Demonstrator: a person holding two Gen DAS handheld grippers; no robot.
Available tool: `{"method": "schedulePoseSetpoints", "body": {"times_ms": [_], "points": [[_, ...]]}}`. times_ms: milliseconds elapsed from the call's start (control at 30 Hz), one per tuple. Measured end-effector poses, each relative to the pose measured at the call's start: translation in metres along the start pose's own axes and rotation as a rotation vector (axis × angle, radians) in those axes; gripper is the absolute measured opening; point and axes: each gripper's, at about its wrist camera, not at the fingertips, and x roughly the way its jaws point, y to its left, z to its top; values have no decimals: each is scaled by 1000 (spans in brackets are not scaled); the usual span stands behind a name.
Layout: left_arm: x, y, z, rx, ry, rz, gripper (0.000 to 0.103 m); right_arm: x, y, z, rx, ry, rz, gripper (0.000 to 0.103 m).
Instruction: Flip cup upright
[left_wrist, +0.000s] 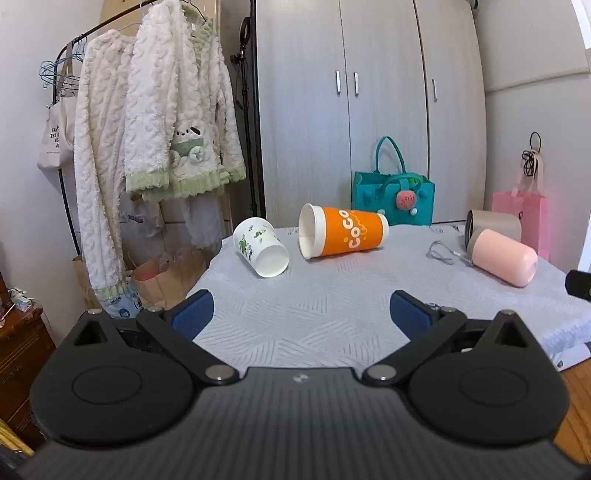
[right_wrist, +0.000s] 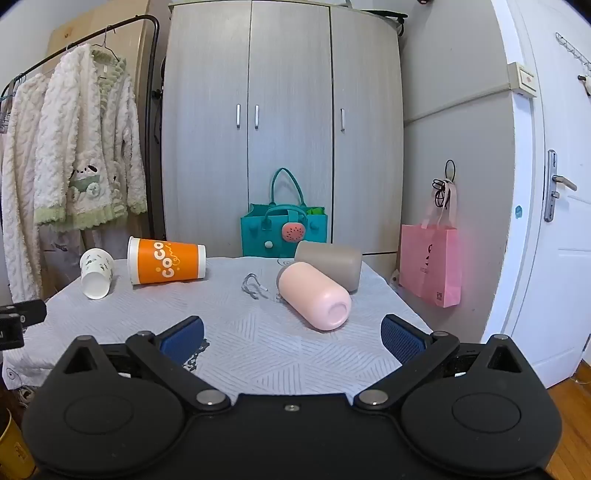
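Note:
Several cups lie on their sides on a table covered with a grey patterned cloth (left_wrist: 332, 302). A small white paper cup with green prints (left_wrist: 261, 246) lies at the left, base toward me; it also shows in the right wrist view (right_wrist: 96, 272). An orange CoCo cup (left_wrist: 343, 231) lies beside it, and shows again in the right wrist view (right_wrist: 166, 260). A pink cup (right_wrist: 314, 295) and a taupe cup (right_wrist: 330, 263) lie to the right. My left gripper (left_wrist: 301, 314) is open and empty, short of the cups. My right gripper (right_wrist: 291, 338) is open and empty, just short of the pink cup.
A grey strap (right_wrist: 253, 286) lies on the cloth between the cups. A teal felt bag (right_wrist: 282, 230) stands behind the table before a grey wardrobe (right_wrist: 280, 110). A pink paper bag (right_wrist: 430, 269) hangs at the right. A clothes rack with fluffy garments (left_wrist: 155, 129) stands at the left.

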Motion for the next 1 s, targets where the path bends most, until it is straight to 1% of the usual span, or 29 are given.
{"method": "schedulePoseSetpoints", "body": {"times_ms": [167, 233, 267, 300, 433, 467, 500, 733, 867, 1000], "points": [[-1, 0, 2, 26, 33, 16, 103, 0, 0, -1, -3, 3, -1, 103], [-3, -4, 0, 19, 45, -5, 103, 0, -1, -1, -5, 3, -5, 103], [-1, 2, 0, 1, 55, -23, 103, 0, -1, -1, -5, 1, -6, 103], [-2, 2, 0, -6, 57, -30, 103, 2, -8, -5, 0, 7, -5, 103], [-6, 1, 0, 3, 52, -26, 103, 2, -9, -6, 2, 5, 0, 103], [-7, 2, 0, 1, 54, -31, 103, 3, -2, -4, -1, 7, -3, 103], [1, 1, 1, -5, 61, -32, 103, 3, -2, -4, -1, 7, -1, 103], [0, 1, 2, -17, 48, -40, 103, 1, -1, -4, -9, 12, -5, 103], [-1, -1, 0, -24, 18, -25, 103, 1, 0, -4, -8, 11, -7, 103], [1, 4, -2, -47, 14, -41, 103, 1, 0, -4, 2, 11, 1, 103]]}}
